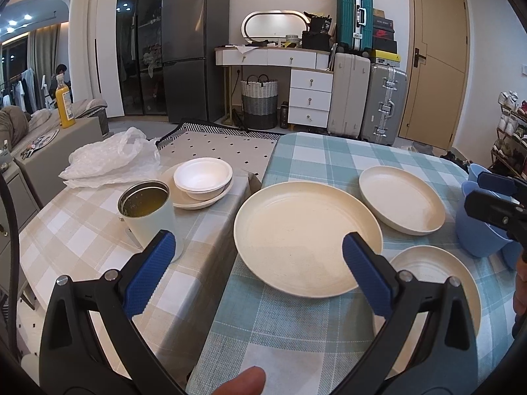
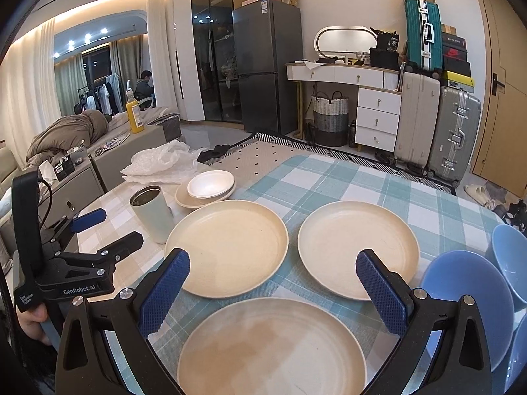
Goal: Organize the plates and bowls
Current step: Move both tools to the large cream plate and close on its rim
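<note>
Three cream plates lie apart on the teal checked cloth: a left one (image 2: pixel 227 247) (image 1: pixel 308 237), a right one (image 2: pixel 357 247) (image 1: pixel 402 199) and a near one (image 2: pixel 270 345) (image 1: pixel 434 283). Blue bowls (image 2: pixel 467 306) (image 1: pixel 477 230) crowd the right edge. On the beige cloth, a white bowl (image 2: pixel 210 182) (image 1: pixel 202 177) rests in a small cream plate (image 2: pixel 184 199). My left gripper (image 1: pixel 257 240) (image 2: pixel 112 227) hovers open over the left plate's near rim, holding nothing. My right gripper (image 2: pixel 273 260) (image 1: pixel 474 189) is open above the near plate, also holding nothing.
A white metal cup (image 1: pixel 148 214) (image 2: pixel 151 214) stands beside the left plate. A crumpled plastic bag (image 1: pixel 108 158) lies behind it. The table's (image 1: pixel 290 339) far edge drops to a rug; suitcases, drawers and a fridge line the wall. A thumb (image 1: pixel 243 381) shows at the bottom.
</note>
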Tool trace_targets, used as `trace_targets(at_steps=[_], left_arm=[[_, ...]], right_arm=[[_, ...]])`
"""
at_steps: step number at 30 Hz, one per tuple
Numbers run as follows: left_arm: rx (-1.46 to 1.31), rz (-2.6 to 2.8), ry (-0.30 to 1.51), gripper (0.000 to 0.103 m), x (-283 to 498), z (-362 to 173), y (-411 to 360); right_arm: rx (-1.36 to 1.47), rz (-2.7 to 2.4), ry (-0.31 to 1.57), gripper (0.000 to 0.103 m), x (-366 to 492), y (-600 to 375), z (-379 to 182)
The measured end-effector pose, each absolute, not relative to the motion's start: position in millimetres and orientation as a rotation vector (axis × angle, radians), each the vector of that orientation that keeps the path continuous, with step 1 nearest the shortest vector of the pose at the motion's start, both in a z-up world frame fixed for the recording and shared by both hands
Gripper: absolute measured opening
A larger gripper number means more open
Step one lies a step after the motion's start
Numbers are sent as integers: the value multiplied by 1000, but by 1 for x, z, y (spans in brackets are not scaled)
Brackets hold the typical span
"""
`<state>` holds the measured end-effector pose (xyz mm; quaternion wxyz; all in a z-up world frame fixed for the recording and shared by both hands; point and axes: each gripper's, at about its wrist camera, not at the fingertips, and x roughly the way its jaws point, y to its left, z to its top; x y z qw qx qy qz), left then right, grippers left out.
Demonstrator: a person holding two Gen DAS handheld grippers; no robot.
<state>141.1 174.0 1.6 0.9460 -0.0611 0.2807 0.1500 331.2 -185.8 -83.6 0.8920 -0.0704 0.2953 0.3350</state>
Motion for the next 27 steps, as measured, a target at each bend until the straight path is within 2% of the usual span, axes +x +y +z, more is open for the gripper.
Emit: trace_targets(at_steps=[14, 21, 25, 27], left_arm=[[-201, 331, 691, 101, 203, -39, 212], [-200, 346, 756, 101, 229, -63, 225], [-209, 339, 783, 101, 237, -71, 230], [-216, 332, 793, 96, 242, -75, 231]], right_arm=[[-121, 705, 731, 102, 386, -150, -127], [-146, 712, 790, 85, 401, -130, -148], [-118, 737, 839, 80, 408, -125, -157], [-92, 743, 868, 78, 413, -124, -161]])
